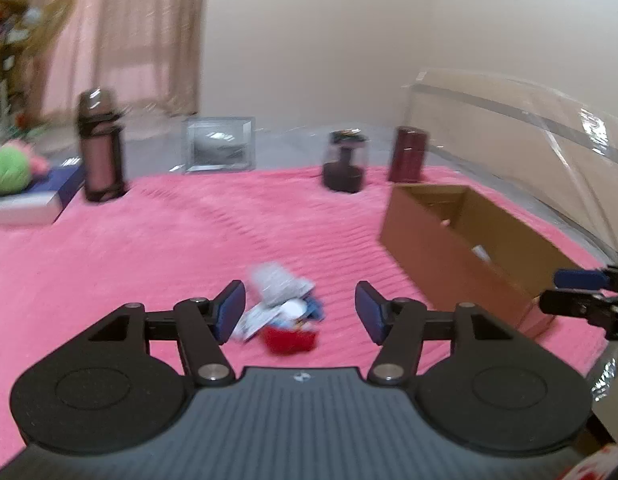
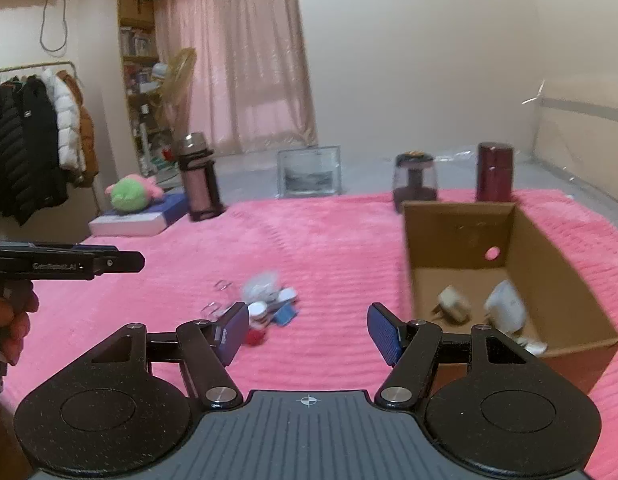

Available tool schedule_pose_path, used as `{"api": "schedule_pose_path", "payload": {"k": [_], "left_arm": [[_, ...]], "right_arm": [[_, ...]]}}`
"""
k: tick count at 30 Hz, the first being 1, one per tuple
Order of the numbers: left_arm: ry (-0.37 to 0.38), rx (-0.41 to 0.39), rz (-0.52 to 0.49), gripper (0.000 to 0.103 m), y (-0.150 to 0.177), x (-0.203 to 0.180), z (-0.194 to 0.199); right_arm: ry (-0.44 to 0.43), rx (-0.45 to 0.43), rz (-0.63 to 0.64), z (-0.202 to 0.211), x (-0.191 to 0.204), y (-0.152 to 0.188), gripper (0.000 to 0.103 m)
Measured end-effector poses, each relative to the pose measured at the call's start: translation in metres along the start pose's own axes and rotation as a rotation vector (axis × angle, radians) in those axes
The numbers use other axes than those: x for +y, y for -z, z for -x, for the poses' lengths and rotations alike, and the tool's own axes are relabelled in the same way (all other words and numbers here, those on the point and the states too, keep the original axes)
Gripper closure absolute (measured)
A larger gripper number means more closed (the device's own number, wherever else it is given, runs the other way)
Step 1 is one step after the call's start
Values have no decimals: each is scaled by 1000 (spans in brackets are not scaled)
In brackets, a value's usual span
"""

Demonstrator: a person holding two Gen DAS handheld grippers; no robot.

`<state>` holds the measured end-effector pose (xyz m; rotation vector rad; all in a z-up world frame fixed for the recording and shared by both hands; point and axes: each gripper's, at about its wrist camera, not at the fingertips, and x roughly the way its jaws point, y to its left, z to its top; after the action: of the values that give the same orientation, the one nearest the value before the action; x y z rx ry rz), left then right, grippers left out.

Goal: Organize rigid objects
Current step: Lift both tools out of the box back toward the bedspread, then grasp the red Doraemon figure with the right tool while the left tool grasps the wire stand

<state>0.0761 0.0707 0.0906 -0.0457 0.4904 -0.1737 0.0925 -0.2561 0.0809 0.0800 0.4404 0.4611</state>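
**Both grippers open above the pink blanket**

My left gripper (image 1: 300,312) hangs over the pink blanket (image 1: 149,264) with its two fingers spread wide and nothing between them. Just beyond it lies a small pile of objects (image 1: 283,312): a clear crinkled bag, some white and blue pieces and a red item at the near side. The picture is blurred, so I cannot name them more exactly.

My right gripper (image 2: 307,330) is open too and holds nothing. It is to the right of the pile, and the cardboard box (image 2: 461,228) stands right of it on the blanket. Inside the box I see a beige plug-like piece (image 2: 451,304) and a white object (image 2: 505,306) on the bottom, near each other.

At the far edge of the blanket stand a pink bottle with a dark frame (image 2: 199,178) on the left, a clear square case (image 2: 309,172) in the middle, then a small dark jar (image 2: 415,180) and a dark red cylinder (image 2: 495,172) behind the box. Far left, a green and pink plush toy (image 2: 131,194) lies on a flat blue and white box (image 2: 137,218).
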Motion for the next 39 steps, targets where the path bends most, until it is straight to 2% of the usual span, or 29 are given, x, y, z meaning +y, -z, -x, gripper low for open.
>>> {"api": "schedule_pose_path", "payload": {"k": [4, 9, 30, 39], "left_arm": [[-54, 24, 26, 46, 18, 18, 6], [-77, 45, 48, 46, 31, 29, 6], [-101, 83, 33, 42, 43, 48, -27], [-109, 109, 38, 42, 47, 74, -59]], "right_arm": [[-22, 26, 12, -11, 17, 13, 40], [-39, 53, 24, -23, 29, 23, 40], [-43, 128, -46, -88, 50, 32, 38], [-33, 166, -128, -136, 53, 33, 29]]}}
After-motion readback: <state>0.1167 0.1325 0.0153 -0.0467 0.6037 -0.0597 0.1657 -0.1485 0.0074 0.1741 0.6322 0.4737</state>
